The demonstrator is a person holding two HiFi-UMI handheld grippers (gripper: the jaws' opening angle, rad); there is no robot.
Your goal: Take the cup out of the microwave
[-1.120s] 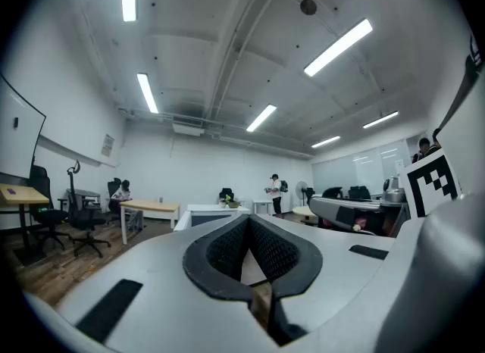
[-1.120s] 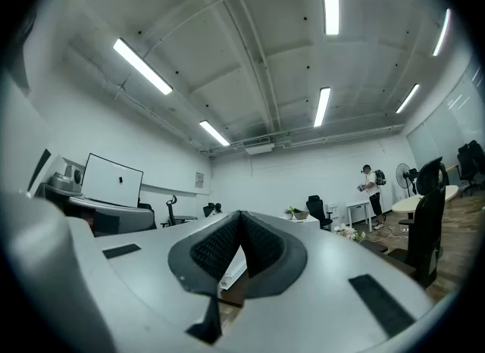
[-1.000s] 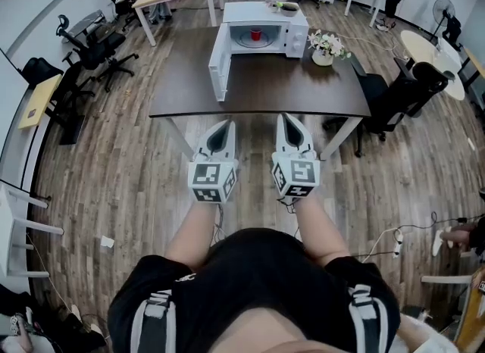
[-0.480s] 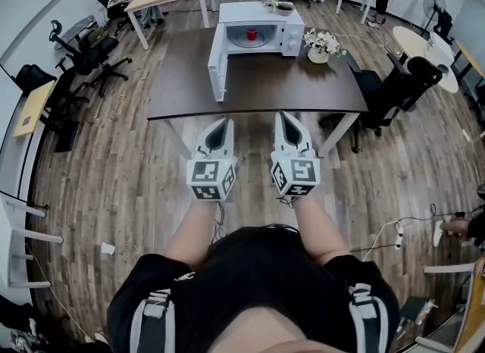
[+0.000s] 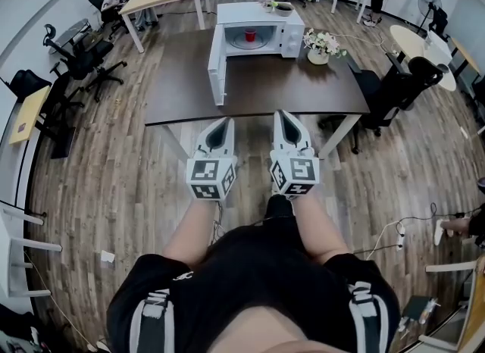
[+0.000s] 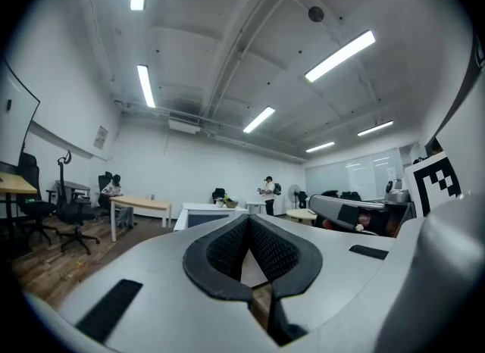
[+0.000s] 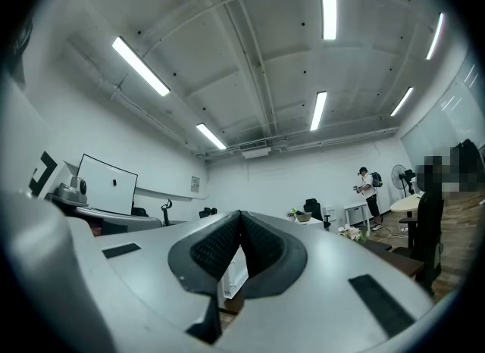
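Head view: left tongs (image 5: 225,123), right tongs (image 5: 280,115) closed, empty.

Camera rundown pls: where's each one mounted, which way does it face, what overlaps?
Head view: on the person's head, looking steeply down at the table and the open microwave; shows forearms, black shirt, left gripper, right gripper.
Left gripper view: on the left gripper, tilted up toward ceiling and far wall; shows its shut jaws and the right gripper's marker cube.
Right gripper view: on the right gripper, likewise tilted up; shows its shut jaws.
Shared: both gripper views catch the standing person with a backpack.
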